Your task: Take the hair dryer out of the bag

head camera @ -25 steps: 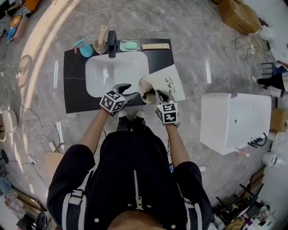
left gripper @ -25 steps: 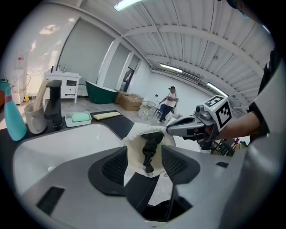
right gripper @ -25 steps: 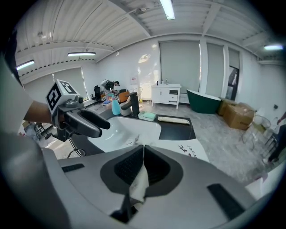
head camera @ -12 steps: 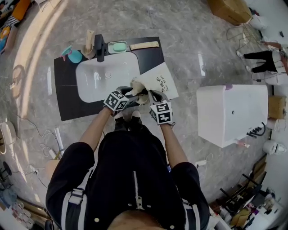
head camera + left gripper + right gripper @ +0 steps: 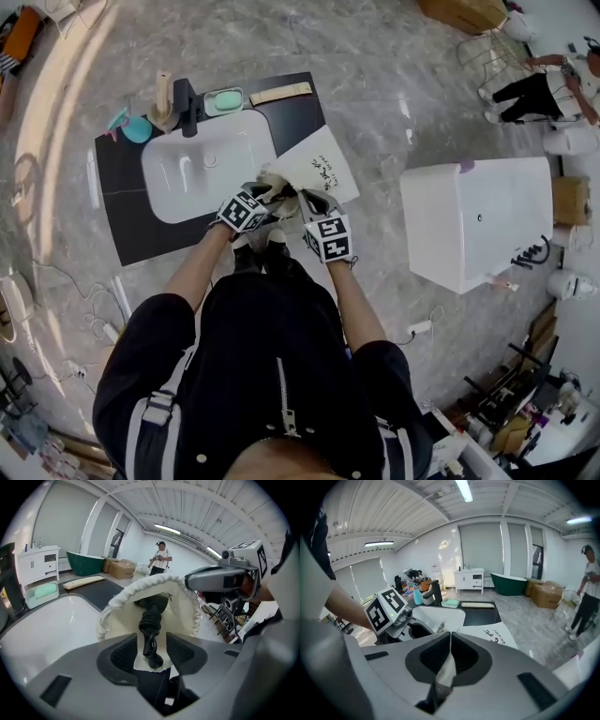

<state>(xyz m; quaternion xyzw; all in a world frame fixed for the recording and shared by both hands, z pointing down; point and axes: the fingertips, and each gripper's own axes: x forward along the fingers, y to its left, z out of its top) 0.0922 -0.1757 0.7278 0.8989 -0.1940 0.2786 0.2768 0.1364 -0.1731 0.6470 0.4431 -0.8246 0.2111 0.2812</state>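
My left gripper (image 5: 152,641) has its jaws apart. They just closed a little around the cord (image 5: 150,626) of the black plastic hair dryer (image 5: 154,603), but they do not squeeze it. The dryer sits in the open cream cloth bag (image 5: 185,609) right in front. My right gripper (image 5: 450,645), just beside, pinches the bag's edge. A white sink (image 5: 51,630) lies to the left.
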